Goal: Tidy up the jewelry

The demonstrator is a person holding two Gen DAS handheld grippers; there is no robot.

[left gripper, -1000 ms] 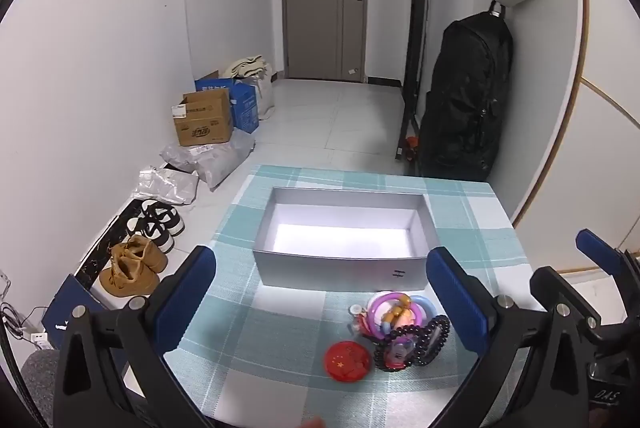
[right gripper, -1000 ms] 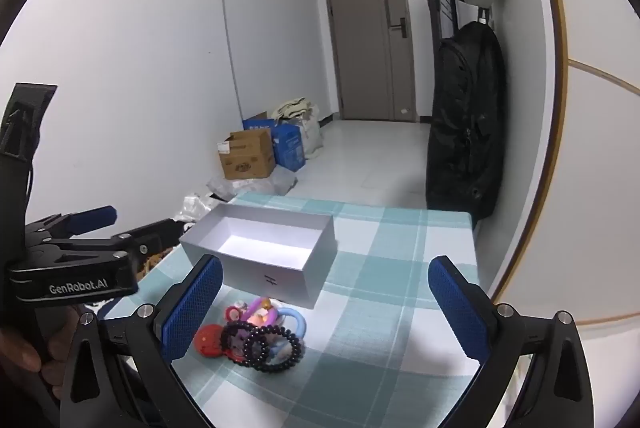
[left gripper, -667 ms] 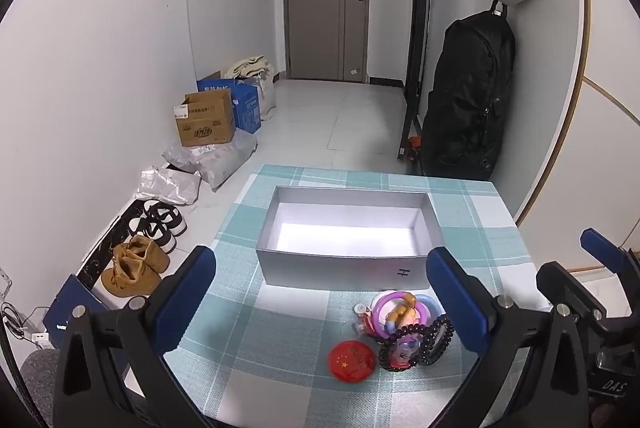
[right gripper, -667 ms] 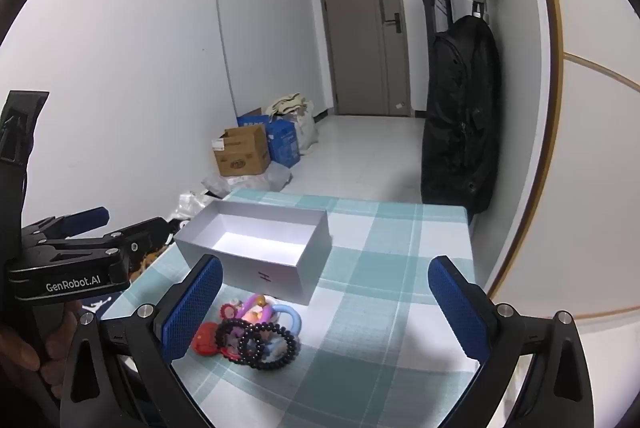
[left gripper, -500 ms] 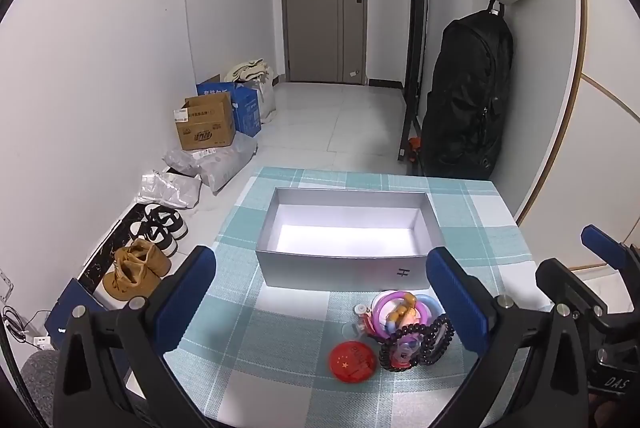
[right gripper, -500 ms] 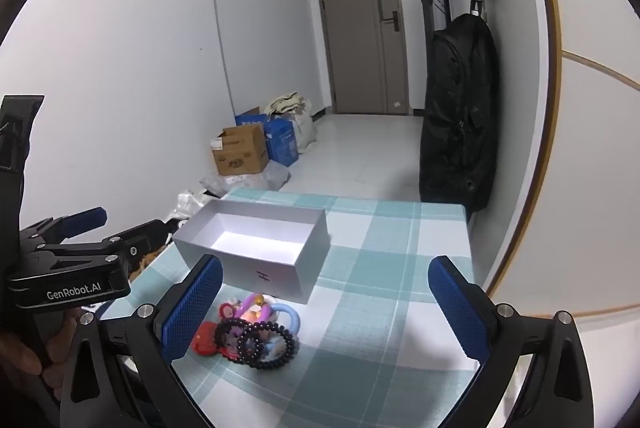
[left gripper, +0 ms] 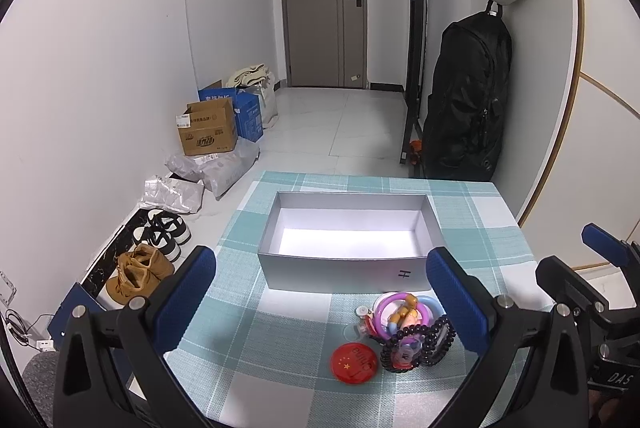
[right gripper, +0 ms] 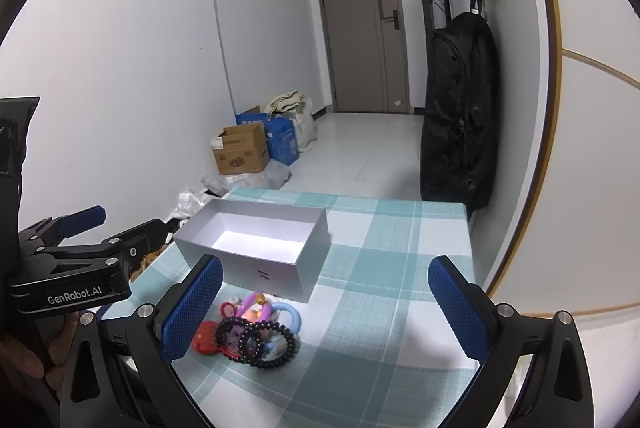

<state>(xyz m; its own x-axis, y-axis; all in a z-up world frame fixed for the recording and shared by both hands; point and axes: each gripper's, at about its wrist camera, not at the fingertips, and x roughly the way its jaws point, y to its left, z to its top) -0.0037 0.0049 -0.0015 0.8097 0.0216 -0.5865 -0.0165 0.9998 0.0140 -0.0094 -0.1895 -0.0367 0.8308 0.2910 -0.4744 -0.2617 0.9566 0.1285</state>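
Grey and open on top, the box [left gripper: 345, 270] sits on a table with a blue-green checked cloth [left gripper: 280, 344]. Nothing is inside the box. Just in front of the box lies a little pile of jewelry: black bead bracelets [left gripper: 416, 344], pink and blue plastic rings [left gripper: 400, 310] and a round red badge [left gripper: 354, 364] at the near left of the pile. The left gripper [left gripper: 320, 302] is spread wide and holds nothing. The right gripper [right gripper: 326, 314] is spread wide too, empty, above the table near the pile.
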